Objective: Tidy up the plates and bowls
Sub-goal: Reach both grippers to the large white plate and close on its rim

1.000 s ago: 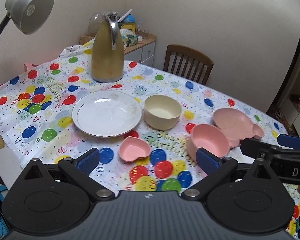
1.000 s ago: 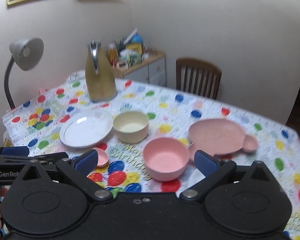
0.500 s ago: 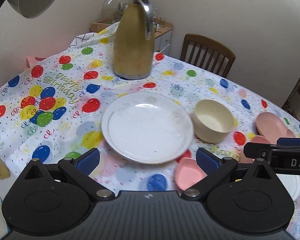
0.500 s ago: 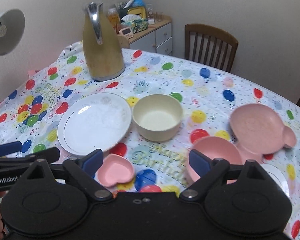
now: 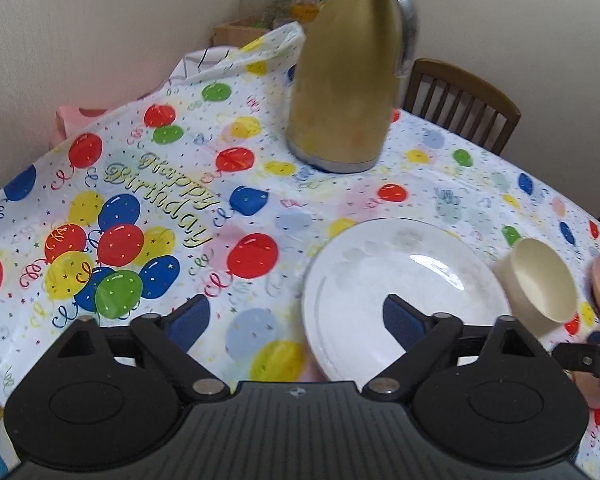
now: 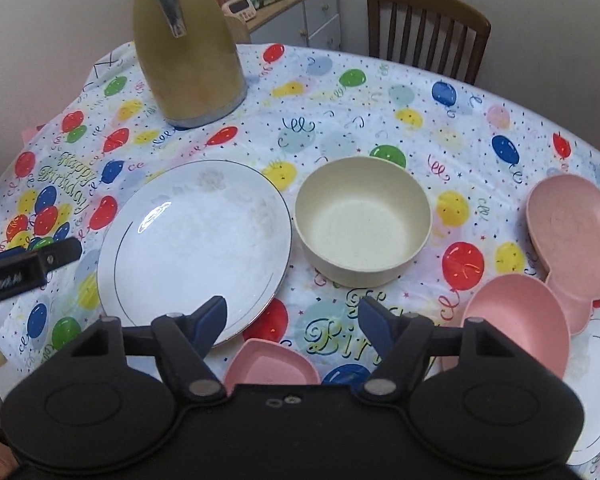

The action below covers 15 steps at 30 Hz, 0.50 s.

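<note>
A white plate (image 5: 404, 280) lies on the balloon tablecloth, and its left rim sits between the fingers of my left gripper (image 5: 296, 316). That gripper's jaws are closing, with the pads clear of the plate. My right gripper (image 6: 294, 316) hovers over the pink heart dish (image 6: 272, 364). Its jaws are closing too, and nothing is pressed between them. Ahead of it stands the cream bowl (image 6: 364, 220), beside the same white plate (image 6: 196, 248). At the right are a pink bowl (image 6: 520, 324) and a pink mouse-shaped plate (image 6: 572, 232).
A tall yellow thermos jug (image 6: 188, 48) stands behind the plate. A small white plate (image 6: 596, 392) lies at the right edge, partly under the pink bowl. A wooden chair (image 6: 428, 28) and a cabinet (image 6: 300, 12) are beyond the table.
Both grippers have come forward and down towards the table and their jaws have narrowed. The left one has shifted left to the white plate's rim. The right one now hangs over the heart dish.
</note>
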### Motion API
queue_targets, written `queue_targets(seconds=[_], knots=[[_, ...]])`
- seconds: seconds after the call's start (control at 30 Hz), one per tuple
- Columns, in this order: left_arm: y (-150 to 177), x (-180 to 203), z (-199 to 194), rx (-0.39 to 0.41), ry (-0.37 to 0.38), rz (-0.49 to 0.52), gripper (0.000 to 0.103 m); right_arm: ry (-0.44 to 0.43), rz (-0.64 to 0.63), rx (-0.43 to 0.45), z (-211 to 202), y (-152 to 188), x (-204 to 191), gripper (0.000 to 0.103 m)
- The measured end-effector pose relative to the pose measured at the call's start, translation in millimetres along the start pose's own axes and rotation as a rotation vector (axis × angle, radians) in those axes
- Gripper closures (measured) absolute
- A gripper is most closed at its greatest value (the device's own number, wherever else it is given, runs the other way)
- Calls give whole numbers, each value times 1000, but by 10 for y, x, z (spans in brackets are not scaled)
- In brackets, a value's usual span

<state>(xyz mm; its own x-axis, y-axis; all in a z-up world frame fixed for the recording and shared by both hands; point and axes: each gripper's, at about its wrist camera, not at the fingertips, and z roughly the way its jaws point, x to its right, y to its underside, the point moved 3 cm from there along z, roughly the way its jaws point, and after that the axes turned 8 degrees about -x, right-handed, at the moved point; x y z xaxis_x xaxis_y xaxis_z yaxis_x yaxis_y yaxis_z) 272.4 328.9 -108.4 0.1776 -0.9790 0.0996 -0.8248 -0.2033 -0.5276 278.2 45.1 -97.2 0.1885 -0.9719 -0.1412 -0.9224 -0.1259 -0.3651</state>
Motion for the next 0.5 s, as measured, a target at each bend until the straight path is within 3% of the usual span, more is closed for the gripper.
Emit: queue_targets(seconds=[0.17,0.23,0.33,0.43,0.5], knots=[[-122,-117,307,-66,51,-12,14,-45,52,-33,150,-125,52,42],[-150,-116,394,-84,58,-16,15,-59,83,-53,253,-173,85,52],[-209,-137,498,-113,84,-39,27,-81,111,-77,382,-220,87,56],[-250,-116,555,-122,95,-28,31,-90,115,-85,474,-252,72,58],[-272,-91,589,-140,123,-24,42,-97,129,-96,535,-268,78,62]])
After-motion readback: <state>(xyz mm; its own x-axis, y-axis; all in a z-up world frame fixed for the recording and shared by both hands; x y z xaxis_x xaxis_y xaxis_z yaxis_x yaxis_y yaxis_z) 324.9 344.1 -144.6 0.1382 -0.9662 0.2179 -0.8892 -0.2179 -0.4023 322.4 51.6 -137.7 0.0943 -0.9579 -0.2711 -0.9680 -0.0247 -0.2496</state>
